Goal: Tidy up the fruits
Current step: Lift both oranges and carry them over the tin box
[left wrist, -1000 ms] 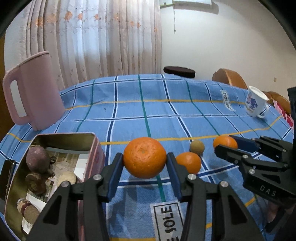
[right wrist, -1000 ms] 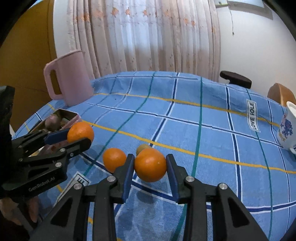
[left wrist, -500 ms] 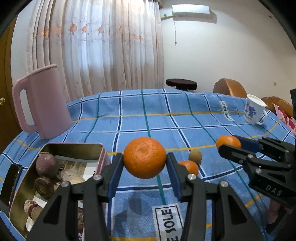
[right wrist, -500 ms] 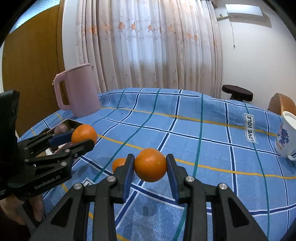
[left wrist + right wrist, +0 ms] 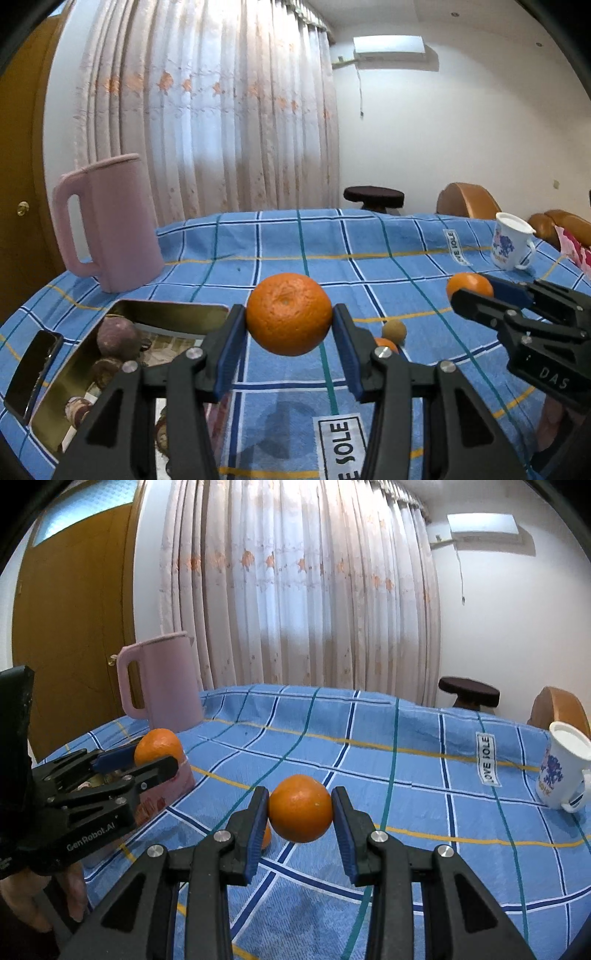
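left claw (image 5: pixel 289 352) raised its orange (image 5: pixel 289 314); right claw (image 5: pixel 300 829) raised its orange (image 5: pixel 300 808)

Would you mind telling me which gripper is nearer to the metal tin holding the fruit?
Left. The left gripper, gripping an orange, hangs just beside the tin. The right gripper, holding its own orange, sits farther out over the tablecloth.
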